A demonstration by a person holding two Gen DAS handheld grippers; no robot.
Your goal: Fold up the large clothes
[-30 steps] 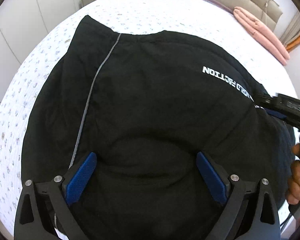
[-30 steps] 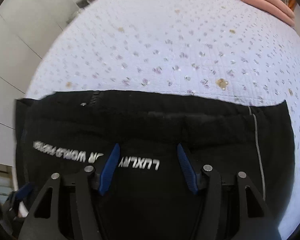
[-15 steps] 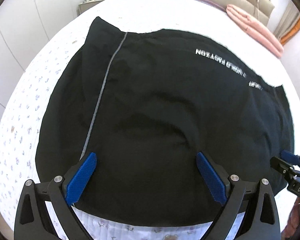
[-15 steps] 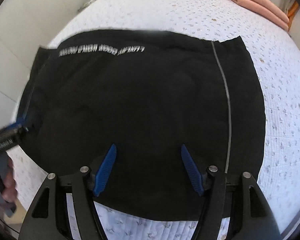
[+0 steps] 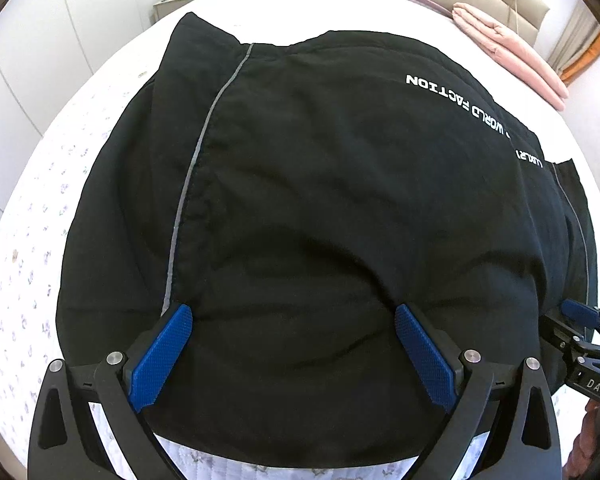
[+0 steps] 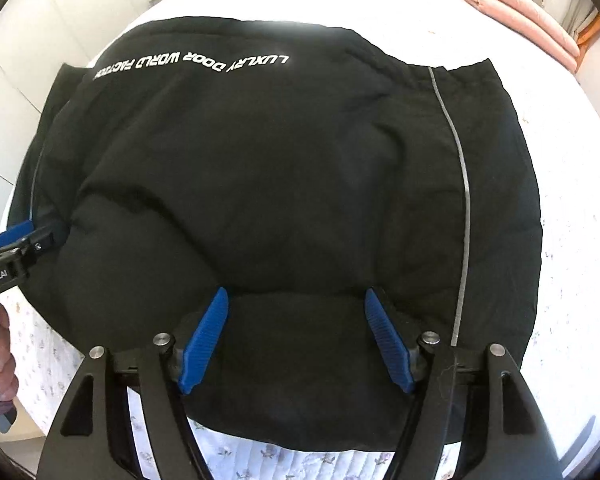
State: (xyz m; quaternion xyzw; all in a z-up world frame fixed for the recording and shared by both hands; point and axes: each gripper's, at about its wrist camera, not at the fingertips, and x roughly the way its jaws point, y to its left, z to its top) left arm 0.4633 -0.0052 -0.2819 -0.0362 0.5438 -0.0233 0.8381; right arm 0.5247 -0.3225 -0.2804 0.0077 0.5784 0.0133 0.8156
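The black garment is lying folded on the bed, filling the middle of both views, its near edge sitting just short of the mattress edge at the bottom of each frame. A strip of flowered quilt is showing below that edge, and wider bare quilt is running along the left of the left wrist view and the right of the right wrist view.

Pink bedding is lying folded at the upper right, well apart from the garment, and a nightstand is standing at the upper left beyond the bed.

The left gripper is hovering over the near edge with its jaws standing wide apart and nothing pinched between the blue pads. The right gripper is doing likewise, its jaws opening, pads off the cloth.

The fabric is looking puffy and creased, with a grey stripe down one side and white lettering near the far edge.
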